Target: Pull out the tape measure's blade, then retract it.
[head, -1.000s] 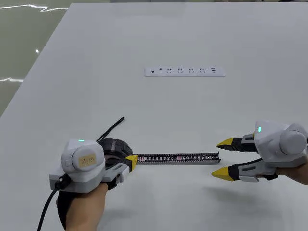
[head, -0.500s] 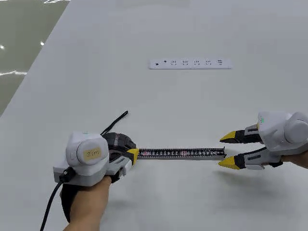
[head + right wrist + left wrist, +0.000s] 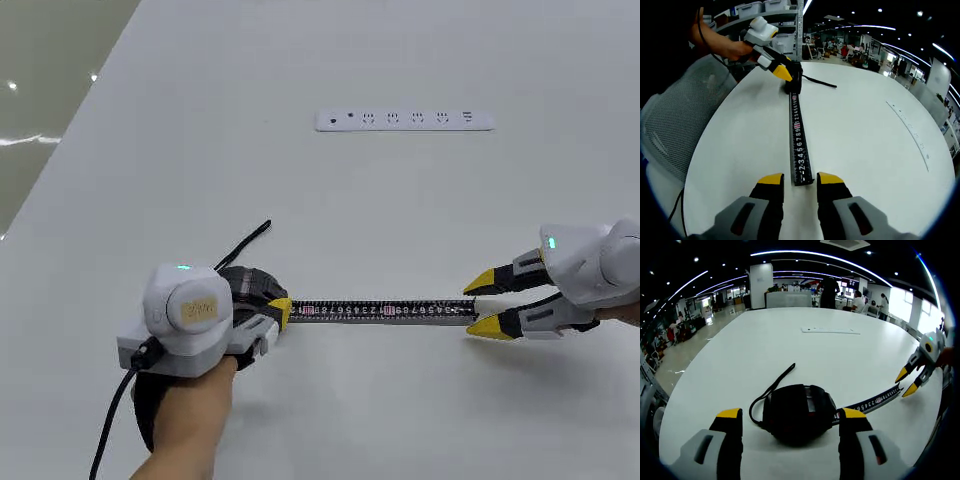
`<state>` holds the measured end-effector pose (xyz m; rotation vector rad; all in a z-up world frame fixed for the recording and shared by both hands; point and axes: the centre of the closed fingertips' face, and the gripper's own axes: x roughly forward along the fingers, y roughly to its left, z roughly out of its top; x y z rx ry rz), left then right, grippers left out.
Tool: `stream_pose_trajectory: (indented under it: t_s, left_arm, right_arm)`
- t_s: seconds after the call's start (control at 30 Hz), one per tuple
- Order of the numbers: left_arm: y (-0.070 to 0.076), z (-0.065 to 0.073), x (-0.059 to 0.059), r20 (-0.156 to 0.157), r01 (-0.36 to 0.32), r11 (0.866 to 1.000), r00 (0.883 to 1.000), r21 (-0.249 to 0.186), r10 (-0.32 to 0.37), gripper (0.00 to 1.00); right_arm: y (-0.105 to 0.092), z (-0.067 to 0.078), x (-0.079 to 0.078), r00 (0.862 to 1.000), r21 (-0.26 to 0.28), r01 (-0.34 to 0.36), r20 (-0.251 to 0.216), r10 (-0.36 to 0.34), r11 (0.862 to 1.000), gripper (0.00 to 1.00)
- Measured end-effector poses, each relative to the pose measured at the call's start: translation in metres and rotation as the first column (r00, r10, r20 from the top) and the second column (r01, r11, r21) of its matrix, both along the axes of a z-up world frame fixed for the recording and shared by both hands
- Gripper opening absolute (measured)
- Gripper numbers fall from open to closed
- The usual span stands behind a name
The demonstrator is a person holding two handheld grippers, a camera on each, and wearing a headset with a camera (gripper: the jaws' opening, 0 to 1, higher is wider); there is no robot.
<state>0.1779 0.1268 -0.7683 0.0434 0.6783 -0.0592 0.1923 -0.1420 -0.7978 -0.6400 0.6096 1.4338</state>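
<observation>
The black tape measure case [image 3: 250,290] lies on the white table [image 3: 400,220], its black wrist strap [image 3: 245,245] trailing behind it. My left gripper [image 3: 262,322] is shut on the case [image 3: 797,412], one jaw on each side. The blade [image 3: 385,310] is drawn out flat to the right, numbers facing up. My right gripper [image 3: 483,305] is open, its yellow fingertips [image 3: 480,283] narrowly flanking the blade's end [image 3: 802,177]. In the right gripper view a thin gap shows between the blade and the jaws. The right gripper [image 3: 907,382] also appears far right in the left gripper view.
A white power strip [image 3: 405,121] lies farther back on the table. The table's left edge [image 3: 70,150] drops to a glossy floor. My left gripper's cable [image 3: 115,420] hangs off near the front edge. People and desks stand in the background of the gripper views.
My right gripper's jaws have narrowed around the blade's end. The left gripper and the case have stayed put; the head camera has shifted.
</observation>
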Motion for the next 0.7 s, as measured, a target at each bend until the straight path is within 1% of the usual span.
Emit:
stream_pose_trajectory:
  t_s: [0.03, 0.13, 0.3, 0.4, 0.6, 0.7]
  left_arm:
    - [0.0016, -0.0008, 0.0000, 0.000, 0.002, 1.000, 1.000, 0.005, -0.002, 0.75]
    - [0.0026, -0.0029, 0.0006, -0.003, -0.005, 1.000, 1.000, -0.001, 0.005, 0.75]
    - [0.0034, -0.0038, -0.0002, -0.007, -0.021, 1.000, 1.000, -0.007, 0.021, 0.75]
    - [0.0027, -0.0022, 0.0000, -0.005, -0.028, 1.000, 1.000, -0.008, 0.028, 0.74]
    - [0.0011, -0.0023, 0.0017, -0.003, -0.028, 1.000, 1.000, -0.003, 0.028, 0.74]
    - [-0.0010, -0.0016, 0.0017, -0.003, -0.035, 0.999, 0.999, -0.011, 0.035, 0.73]
  right_arm:
    - [-0.0001, -0.0001, 0.0005, 1.000, 0.000, -0.003, 0.004, 0.003, 1.000, 0.25]
    - [-0.0002, -0.0017, 0.0021, 1.000, -0.004, -0.019, 0.013, 0.019, 1.000, 0.23]
    - [0.0021, -0.0040, 0.0023, 0.999, -0.006, -0.033, 0.011, 0.033, 0.999, 0.20]
    - [0.0016, -0.0065, 0.0039, 0.999, -0.010, -0.032, 0.010, 0.032, 0.999, 0.16]
    - [0.0015, -0.0068, 0.0036, 1.000, -0.010, -0.029, 0.008, 0.029, 1.000, 0.15]
    - [0.0018, -0.0068, 0.0038, 1.000, -0.012, -0.029, 0.008, 0.029, 1.000, 0.15]
